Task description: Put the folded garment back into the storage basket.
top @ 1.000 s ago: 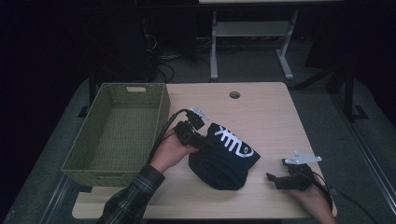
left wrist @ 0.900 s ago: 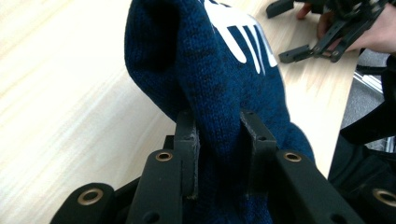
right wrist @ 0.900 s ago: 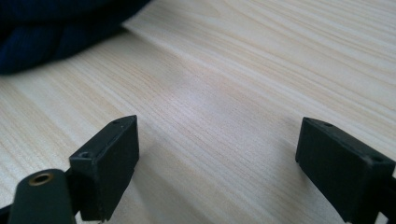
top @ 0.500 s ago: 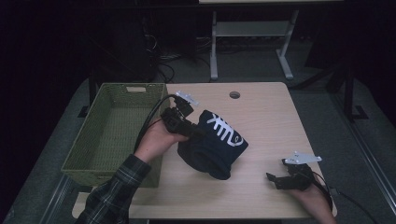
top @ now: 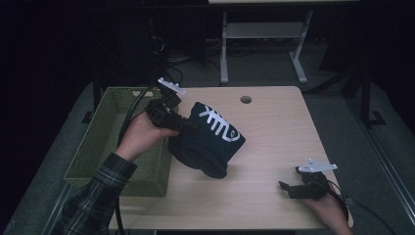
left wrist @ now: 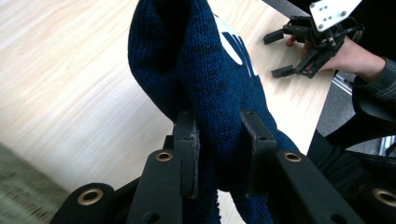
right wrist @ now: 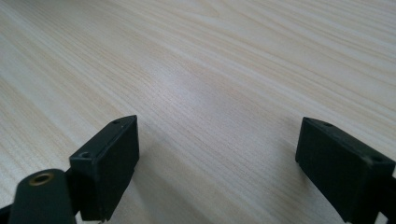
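Pinching navy knit hat (top: 208, 139): left gripper (top: 188, 126) fingers, beside basket (top: 105, 147) at 9 o'clock; right gripper (top: 288, 188) fingers spread, tabletop (top: 279, 127) at 4 o'clock.

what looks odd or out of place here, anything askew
Nothing is spilled or damaged. The dark blue knitted hat hangs bunched and tilted from the left tool, beside the green basket. The right tool rests open on the table.
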Tool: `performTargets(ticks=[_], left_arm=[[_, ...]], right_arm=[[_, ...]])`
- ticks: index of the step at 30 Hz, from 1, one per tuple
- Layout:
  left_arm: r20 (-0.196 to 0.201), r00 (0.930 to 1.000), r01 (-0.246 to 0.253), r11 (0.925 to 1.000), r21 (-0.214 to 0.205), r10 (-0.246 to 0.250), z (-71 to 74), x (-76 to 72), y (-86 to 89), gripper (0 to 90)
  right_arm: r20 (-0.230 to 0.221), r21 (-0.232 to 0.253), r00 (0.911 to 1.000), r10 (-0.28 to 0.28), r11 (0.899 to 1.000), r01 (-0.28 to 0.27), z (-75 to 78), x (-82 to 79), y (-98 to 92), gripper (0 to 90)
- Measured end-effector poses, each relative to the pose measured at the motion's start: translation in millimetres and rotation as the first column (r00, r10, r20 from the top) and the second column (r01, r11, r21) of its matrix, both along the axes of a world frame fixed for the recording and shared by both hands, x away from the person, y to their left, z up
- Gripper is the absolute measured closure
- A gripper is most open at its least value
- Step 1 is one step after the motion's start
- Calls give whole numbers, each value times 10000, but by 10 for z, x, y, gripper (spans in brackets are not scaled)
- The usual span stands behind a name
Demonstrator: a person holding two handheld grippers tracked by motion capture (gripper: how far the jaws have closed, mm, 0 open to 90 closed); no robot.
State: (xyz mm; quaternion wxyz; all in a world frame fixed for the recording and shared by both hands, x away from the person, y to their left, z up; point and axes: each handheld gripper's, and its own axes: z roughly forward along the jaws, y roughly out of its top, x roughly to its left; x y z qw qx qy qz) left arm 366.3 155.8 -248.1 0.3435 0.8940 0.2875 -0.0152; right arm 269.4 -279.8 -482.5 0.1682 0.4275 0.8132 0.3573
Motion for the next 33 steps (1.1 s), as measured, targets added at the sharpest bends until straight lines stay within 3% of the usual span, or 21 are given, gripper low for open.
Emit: performTargets(ticks=[19,33], left_arm=[[428,9935,-1038,9940,-355,1052,446,-131,611,719],[767,9749,-2041,9767,-671,2090,651,-284,1178,719]], right_arm=[[3,0,10000,2,10000,-2,0,0,0,132],[7,-4,10000,10,10000,-10,0,0,-1,132]])
